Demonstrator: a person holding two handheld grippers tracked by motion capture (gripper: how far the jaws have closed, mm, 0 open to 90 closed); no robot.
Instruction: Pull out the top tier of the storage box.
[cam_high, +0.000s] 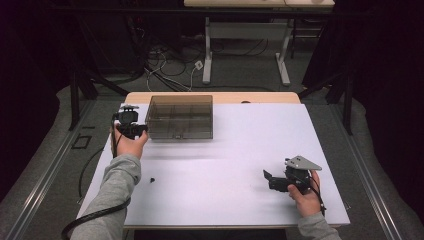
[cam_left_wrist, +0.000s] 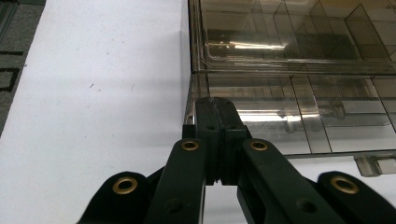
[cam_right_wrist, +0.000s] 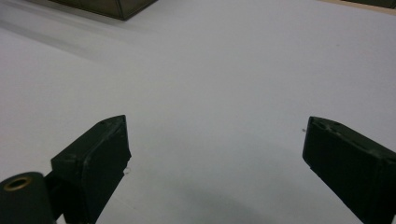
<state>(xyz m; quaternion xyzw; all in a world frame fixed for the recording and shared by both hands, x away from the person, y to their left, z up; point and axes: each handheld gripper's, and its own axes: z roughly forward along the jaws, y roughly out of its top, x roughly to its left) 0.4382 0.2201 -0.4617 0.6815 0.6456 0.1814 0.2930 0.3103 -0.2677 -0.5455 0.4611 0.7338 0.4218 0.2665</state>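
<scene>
A smoky see-through compartment box (cam_high: 180, 117) with its lid closed stands at the back left of the white table (cam_high: 240, 155). My left gripper (cam_high: 145, 128) is at the box's left side. In the left gripper view its jaws are pressed together, and the left gripper (cam_left_wrist: 216, 105) tip rests against the near left corner of the box (cam_left_wrist: 289, 70). Nothing shows between the jaws. My right gripper (cam_high: 266, 179) hovers low over the front right of the table, pointing left. The right gripper (cam_right_wrist: 215, 154) is open wide over bare table, with a corner of the box (cam_right_wrist: 107, 7) far off.
A small dark bit (cam_high: 152, 178) lies on the table near the left forearm. A clasp (cam_left_wrist: 373, 163) sticks out from the box's front edge. Beyond the table are cables (cam_high: 165, 70) on the floor and a desk frame (cam_high: 207, 45).
</scene>
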